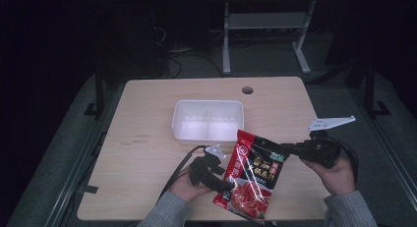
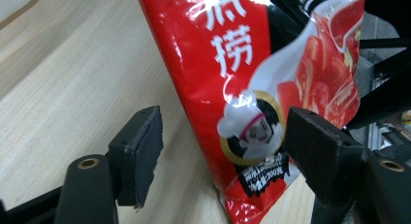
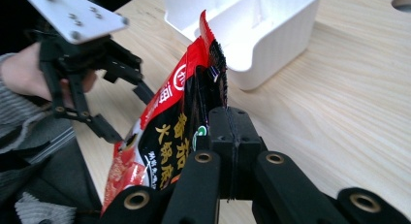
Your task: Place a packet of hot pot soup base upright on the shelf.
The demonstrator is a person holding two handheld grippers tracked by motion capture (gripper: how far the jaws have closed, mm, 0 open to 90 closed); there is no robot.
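A red and black sauce packet (image 1: 252, 175) hangs over the near edge of the wooden surface (image 1: 147, 138), slightly right of the middle, lifted and tilted. The right claw (image 1: 287, 149) is pinched closed on the packet's upper right edge, its jaws pressed flat together on the foil. The left claw (image 1: 227, 184) sits at the packet's lower left side with its jaws spread wide; the bottom of the packet lies between them, and neither pad presses it. Behind the packet, toward the middle of the surface, stands a white two-compartment container (image 1: 208, 120), just apart from the packet's top corner.
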